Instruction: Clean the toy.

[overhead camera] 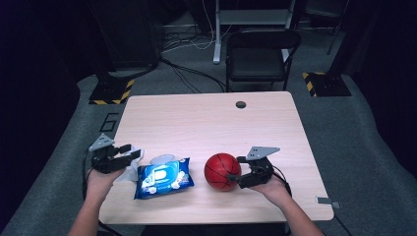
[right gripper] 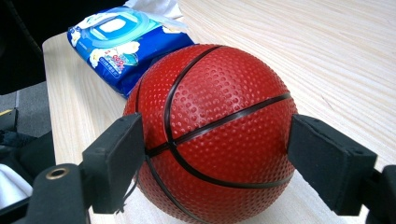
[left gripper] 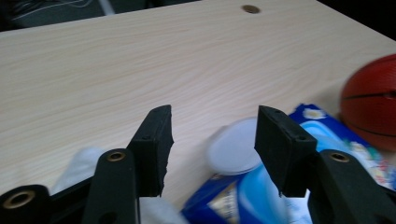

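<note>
Your right gripper [right gripper: 212, 154] pinches the red ball [right gripper: 212, 130] on the table [overhead camera: 196, 118]; your left gripper [left gripper: 212, 140] hangs spread above the wipes pack [overhead camera: 163, 178], holding nothing.

Light wood table [overhead camera: 196, 123] w/ cable hole [overhead camera: 240, 104], on grey carpet [overhead camera: 359, 147]. Black folding chair [overhead camera: 261, 54] behind it. Hazard-striped stand bases [overhead camera: 112, 92] both sides, loose cables [overhead camera: 192, 46]. Room dark.
</note>
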The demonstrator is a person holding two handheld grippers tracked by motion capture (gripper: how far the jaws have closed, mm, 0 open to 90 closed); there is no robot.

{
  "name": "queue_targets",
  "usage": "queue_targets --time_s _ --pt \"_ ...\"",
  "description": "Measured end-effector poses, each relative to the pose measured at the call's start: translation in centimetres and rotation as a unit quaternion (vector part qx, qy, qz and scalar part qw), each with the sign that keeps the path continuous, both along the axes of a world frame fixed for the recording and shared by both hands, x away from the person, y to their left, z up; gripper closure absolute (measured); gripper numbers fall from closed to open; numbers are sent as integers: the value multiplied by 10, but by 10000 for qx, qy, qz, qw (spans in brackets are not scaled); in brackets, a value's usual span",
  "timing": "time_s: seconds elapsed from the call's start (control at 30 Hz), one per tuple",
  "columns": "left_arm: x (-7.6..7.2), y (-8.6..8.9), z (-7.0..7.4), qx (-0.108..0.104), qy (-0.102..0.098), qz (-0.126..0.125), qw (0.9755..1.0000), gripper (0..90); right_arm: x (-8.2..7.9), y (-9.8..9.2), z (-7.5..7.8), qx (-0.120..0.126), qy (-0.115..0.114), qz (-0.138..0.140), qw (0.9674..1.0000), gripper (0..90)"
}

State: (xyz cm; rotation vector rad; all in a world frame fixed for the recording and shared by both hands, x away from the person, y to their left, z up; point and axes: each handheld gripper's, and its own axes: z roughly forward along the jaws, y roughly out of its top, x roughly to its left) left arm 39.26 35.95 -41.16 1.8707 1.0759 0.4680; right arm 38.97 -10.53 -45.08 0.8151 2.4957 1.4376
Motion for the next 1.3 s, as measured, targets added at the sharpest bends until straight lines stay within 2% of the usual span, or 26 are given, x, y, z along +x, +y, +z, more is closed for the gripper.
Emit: queue_targets --time_s 0.17,0.4,0.43,0.53,0.67,0.8,0.93,1.0,1.07,1.13,1.2,1.3 --pt "2 -41 1 -31 -26 -544 9985 406 0 0 0 -44 -27 32 10000 188" --pt "5 -88 -4 59 37 -1053 9944 364 0 1 1 -73 -28 46 10000 186" --pt "6 -94 -4 136 57 -1154 9932 361 0 1 1 -78 -13 40 10000 186" --pt "7 -115 -9 162 153 -1400 9899 346 0 1 1 -79 -25 47 10000 182" --pt "4 -139 -15 292 225 -1774 9834 335 0 1 1 -80 -5 61 9999 177" --pt "1 -156 -24 231 363 -1947 9799 323 1 0 1 -60 63 64 9999 174" --pt "-5 -173 -28 347 461 -2247 9727 313 3 -2 0 -78 77 103 9999 168" --pt "-5 -181 -31 373 508 -2329 9705 303 3 -3 -1 -88 119 96 9998 162" --pt "-3 -186 -33 407 539 -2349 9697 293 3 -4 -1 -77 132 87 9998 159" --pt "-3 -190 -34 428 554 -2327 9700 290 3 -5 -2 -75 143 89 9998 151" --pt "-1 -192 -37 429 581 -2365 9689 290 4 -5 -3 -87 157 152 9997 145" --pt "2 -191 -37 348 629 -2356 9692 281 4 -5 -3 -98 175 179 9996 141"
